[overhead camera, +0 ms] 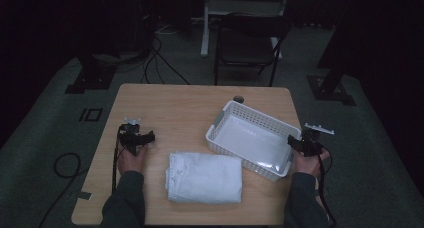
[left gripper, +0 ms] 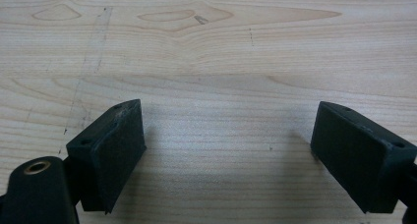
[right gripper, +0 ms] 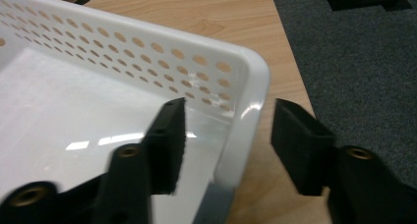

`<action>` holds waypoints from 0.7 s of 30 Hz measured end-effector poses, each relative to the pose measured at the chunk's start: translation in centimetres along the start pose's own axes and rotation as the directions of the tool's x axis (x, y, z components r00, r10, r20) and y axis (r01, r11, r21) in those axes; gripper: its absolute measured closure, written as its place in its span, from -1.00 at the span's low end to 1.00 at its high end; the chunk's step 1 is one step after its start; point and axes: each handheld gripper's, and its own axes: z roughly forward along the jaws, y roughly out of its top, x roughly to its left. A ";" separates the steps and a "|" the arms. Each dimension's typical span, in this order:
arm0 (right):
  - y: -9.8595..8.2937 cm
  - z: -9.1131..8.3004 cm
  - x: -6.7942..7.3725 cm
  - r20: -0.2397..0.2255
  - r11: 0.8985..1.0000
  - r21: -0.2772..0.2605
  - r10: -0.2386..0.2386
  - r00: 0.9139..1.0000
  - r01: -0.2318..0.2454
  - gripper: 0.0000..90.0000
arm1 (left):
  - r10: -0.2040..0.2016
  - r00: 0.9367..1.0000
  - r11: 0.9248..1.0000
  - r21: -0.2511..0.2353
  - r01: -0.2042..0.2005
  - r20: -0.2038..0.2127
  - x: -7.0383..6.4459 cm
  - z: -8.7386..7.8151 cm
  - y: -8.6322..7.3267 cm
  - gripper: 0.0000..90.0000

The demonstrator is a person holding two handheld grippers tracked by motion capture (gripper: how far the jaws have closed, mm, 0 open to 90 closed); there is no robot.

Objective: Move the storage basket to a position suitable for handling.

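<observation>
A white perforated basket (overhead camera: 265, 117) sits tilted on the right half of the wooden table (overhead camera: 170, 108). A folded white cloth (overhead camera: 204, 178) lies at the front centre, just left of the basket's near corner. My right gripper (overhead camera: 301, 143) is open at the basket's right corner. In the right gripper view it (right gripper: 228, 135) straddles the basket wall (right gripper: 147, 52), with one jaw inside and one outside, not clamped. My left gripper (overhead camera: 136, 136) rests at the table's left side, well left of the cloth. It stands (left gripper: 228, 140) wide open over bare wood (left gripper: 206, 47).
A small round hole (overhead camera: 238, 99) is in the table behind the basket. The table's right edge lies close to my right gripper, with grey carpet (right gripper: 354, 52) beyond. A dark chair (overhead camera: 247, 43) stands past the far edge. Cables (overhead camera: 65, 163) lie on the floor at left.
</observation>
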 end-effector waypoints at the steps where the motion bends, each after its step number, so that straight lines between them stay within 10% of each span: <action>1: 0.0 0.0 0.0 0.000 1.000 0.000 0.000 1.000 0.000 -0.07 | 0.000 1.000 1.000 0.000 0.000 0.000 0.0 0.0 0.0 -0.72; 21: -3.2 -2.5 0.9 -0.060 0.996 0.029 -0.082 0.995 0.084 0.32 | 0.005 1.000 1.000 -0.003 -0.005 0.006 0.1 -0.2 -0.2 -0.68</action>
